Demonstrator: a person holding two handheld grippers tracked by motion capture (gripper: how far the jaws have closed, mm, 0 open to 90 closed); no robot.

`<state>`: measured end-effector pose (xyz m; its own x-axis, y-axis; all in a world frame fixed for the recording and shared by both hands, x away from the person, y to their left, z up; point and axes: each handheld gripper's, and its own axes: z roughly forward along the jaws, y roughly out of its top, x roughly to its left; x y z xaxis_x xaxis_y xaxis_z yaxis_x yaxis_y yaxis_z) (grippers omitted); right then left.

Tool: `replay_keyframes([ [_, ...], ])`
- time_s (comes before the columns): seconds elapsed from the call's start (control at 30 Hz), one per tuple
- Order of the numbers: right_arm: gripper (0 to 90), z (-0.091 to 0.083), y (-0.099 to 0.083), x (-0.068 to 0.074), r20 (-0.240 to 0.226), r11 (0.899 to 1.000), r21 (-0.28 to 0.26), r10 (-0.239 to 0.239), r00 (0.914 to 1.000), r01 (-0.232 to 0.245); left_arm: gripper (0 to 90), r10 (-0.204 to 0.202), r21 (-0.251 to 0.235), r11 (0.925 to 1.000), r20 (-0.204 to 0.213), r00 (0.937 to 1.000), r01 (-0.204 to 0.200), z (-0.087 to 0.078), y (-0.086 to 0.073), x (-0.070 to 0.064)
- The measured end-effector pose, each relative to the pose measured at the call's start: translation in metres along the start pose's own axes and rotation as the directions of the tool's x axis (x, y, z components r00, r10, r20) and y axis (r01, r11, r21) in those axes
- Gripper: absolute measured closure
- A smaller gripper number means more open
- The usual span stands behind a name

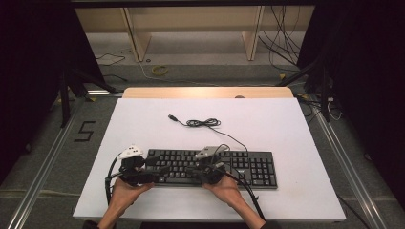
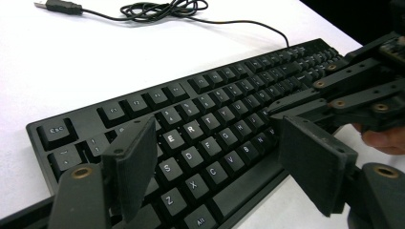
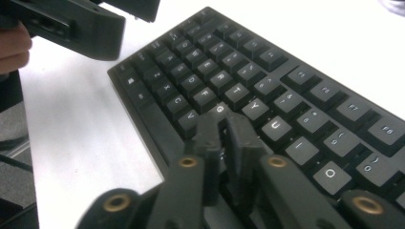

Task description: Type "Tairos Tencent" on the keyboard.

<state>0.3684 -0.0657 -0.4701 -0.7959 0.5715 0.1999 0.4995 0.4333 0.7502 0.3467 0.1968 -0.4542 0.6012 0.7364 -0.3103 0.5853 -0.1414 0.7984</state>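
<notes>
Nearest to us, our left gripper (image 1: 150, 175) hovers over the keyboard's left end with its jaws spread wide and nothing between them. Our right gripper (image 3: 224, 126) has its jaws pressed together, empty, their tips poised above the middle letter keys, about at H; whether they touch a key we cannot tell.

The full-size black plastic keyboard (image 1: 248, 167) lies flat at the near middle of the white table (image 1: 296, 129). We judge it rigid, fairly light and smooth-edged. The keycaps give under pressure, so a closed jaw tip suits pressing a single key. To lift or shift it, we would clamp the bare front rim or a short end, never the keys.

Farther off, its thin black cable (image 1: 205, 123) trails in a loose coil to a USB plug (image 2: 59, 5), limp and liable to drag.
</notes>
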Motion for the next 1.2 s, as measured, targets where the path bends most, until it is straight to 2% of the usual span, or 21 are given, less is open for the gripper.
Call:
replay_keyframes([
  [0.17, 90.0, 0.005, -0.002, 0.001, 0.006, 0.999, 0.033, -0.002, 1.0, 0.002, 28.7, 0.015, -0.015, 0.9998, 0.006, 0.9999, -0.015, -0.003, -0.003, -0.001],
  [0.73, 90.0, 0.013, -0.006, 0.001, 0.024, 0.998, 0.064, -0.014, 0.9996, 0.012, 28.6, 0.032, -0.029, 0.9991, 0.025, 0.9991, -0.032, -0.006, -0.008, -0.002],
  [0.97, 90.0, 0.014, -0.008, 0.001, 0.025, 0.999, 0.049, -0.017, 0.9996, 0.016, 28.7, 0.032, -0.025, 0.9992, 0.02, 0.9993, -0.032, -0.005, -0.008, -0.001],
  [1.2, 87.4, 0.008, -0.006, -0.002, 0.011, 1.0, 0.019, 0.014, 0.9998, -0.014, 28.9, 0.028, -0.024, 0.9993, 0.016, 0.9995, -0.027, -0.004, -0.009, 0.001],
])
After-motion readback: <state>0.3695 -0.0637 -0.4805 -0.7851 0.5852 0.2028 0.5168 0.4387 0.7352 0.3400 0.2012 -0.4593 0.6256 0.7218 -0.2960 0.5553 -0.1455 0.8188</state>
